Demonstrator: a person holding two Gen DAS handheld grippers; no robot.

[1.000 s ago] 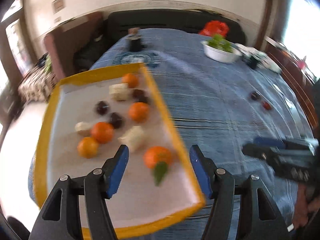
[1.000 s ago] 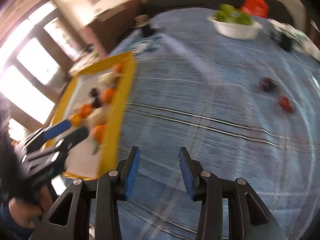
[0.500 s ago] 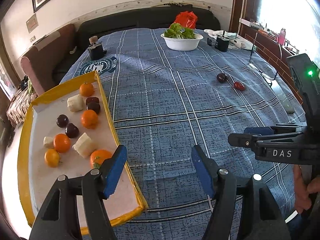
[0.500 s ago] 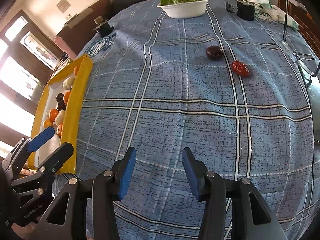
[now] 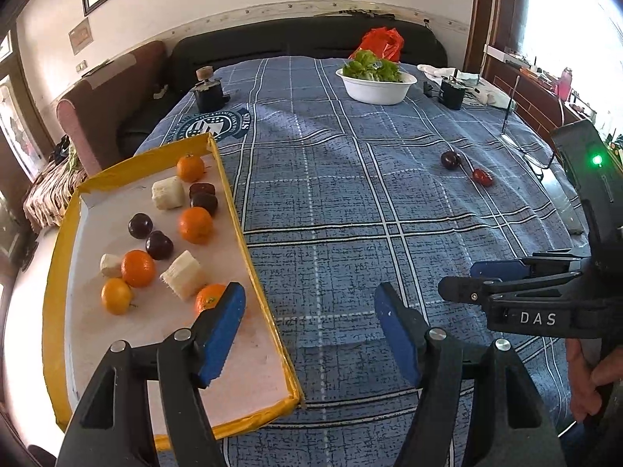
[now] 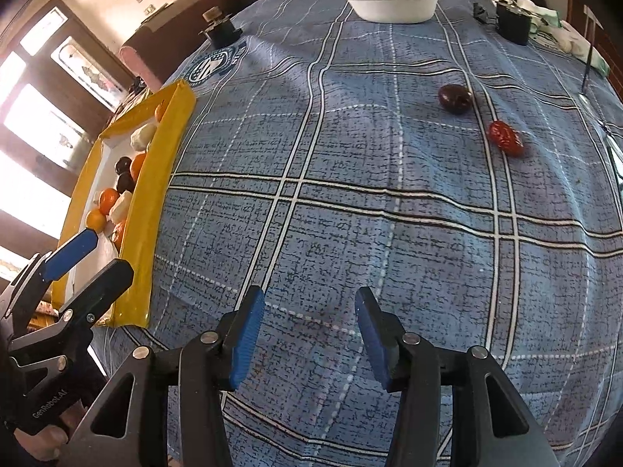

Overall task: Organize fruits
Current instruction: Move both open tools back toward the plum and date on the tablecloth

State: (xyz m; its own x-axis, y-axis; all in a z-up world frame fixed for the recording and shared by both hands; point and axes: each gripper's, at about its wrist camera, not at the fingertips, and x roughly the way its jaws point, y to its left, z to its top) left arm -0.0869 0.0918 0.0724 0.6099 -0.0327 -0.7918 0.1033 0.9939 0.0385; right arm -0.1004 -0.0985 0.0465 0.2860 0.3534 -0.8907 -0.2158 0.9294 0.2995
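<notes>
From the left wrist camera, the left gripper (image 5: 309,325) hangs over the blue plaid cloth (image 5: 331,210) with its jaws apart and nothing between them. A second ago the yellow-rimmed tray (image 5: 233,198) filled the space between the jaws; now only the left pad overlaps its right edge, and the jaws stand a little wider. The picture, blurred then, is sharp. On the tray lie oranges (image 5: 196,225), dark plums (image 5: 159,245) and white chunks (image 5: 183,274). Far off on the cloth a dark plum (image 5: 451,160) and a red fruit (image 5: 482,176) lie close together. The right gripper (image 5: 461,284) reaches in from the right, larger than before.

From the right wrist camera, the right gripper (image 6: 307,323) is empty, its jaws parted slightly wider than a second ago. The tray has slid to the left edge. The plum (image 6: 454,98) and red fruit (image 6: 506,138) sit upper right, nearer the middle than before. A white bowl (image 6: 393,0) of greens stands at the far end.
</notes>
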